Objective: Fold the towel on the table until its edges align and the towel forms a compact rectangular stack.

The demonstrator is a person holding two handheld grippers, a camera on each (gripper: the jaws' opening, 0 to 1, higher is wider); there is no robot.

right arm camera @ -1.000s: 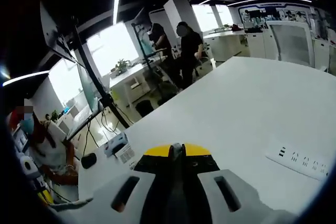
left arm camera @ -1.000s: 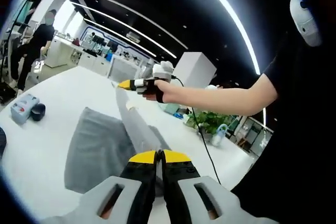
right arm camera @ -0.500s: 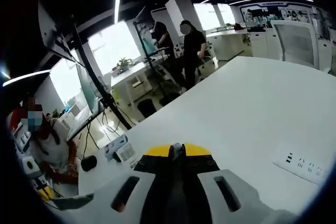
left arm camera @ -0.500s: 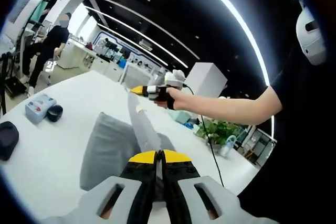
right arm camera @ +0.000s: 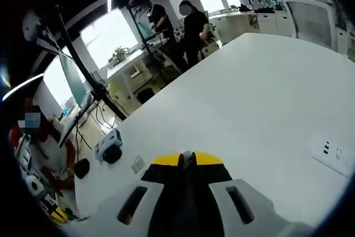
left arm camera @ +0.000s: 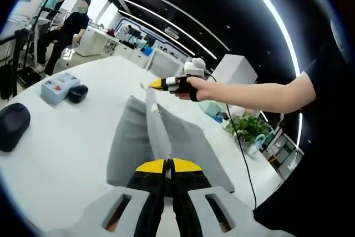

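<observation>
Grey cloth, one towel [left arm camera: 166,137], hangs stretched between the two grippers above the white tabletop [left arm camera: 61,148], its lower part resting on that surface. In the left gripper view the left gripper [left arm camera: 168,166] has its yellow-tipped fingers [left arm camera: 151,166] pressed together on the near edge of the towel. The right gripper [left arm camera: 158,84] comes in from the right in a hand [left arm camera: 199,88], pinching the far edge, so a taut ridge of cloth runs between the two.

That view also shows three small things on the tabletop, well apart from the towel: one light blue box [left arm camera: 60,87] with a red label too small to read, one black rounded object [left arm camera: 77,93] touching it, and one larger black object [left arm camera: 12,127] nearer the edge. One person [left arm camera: 66,31] stands beyond the tabletop.

The right gripper view looks away from the towel across bare tabletop [right arm camera: 249,98]. Its fingers [right arm camera: 165,160] are shut, with a sliver of grey cloth between the tips. One white power strip [right arm camera: 333,156] lies at the right, and two people [right arm camera: 177,26] stand near desks. A small printed sticker [right arm camera: 136,165] cannot be read.
</observation>
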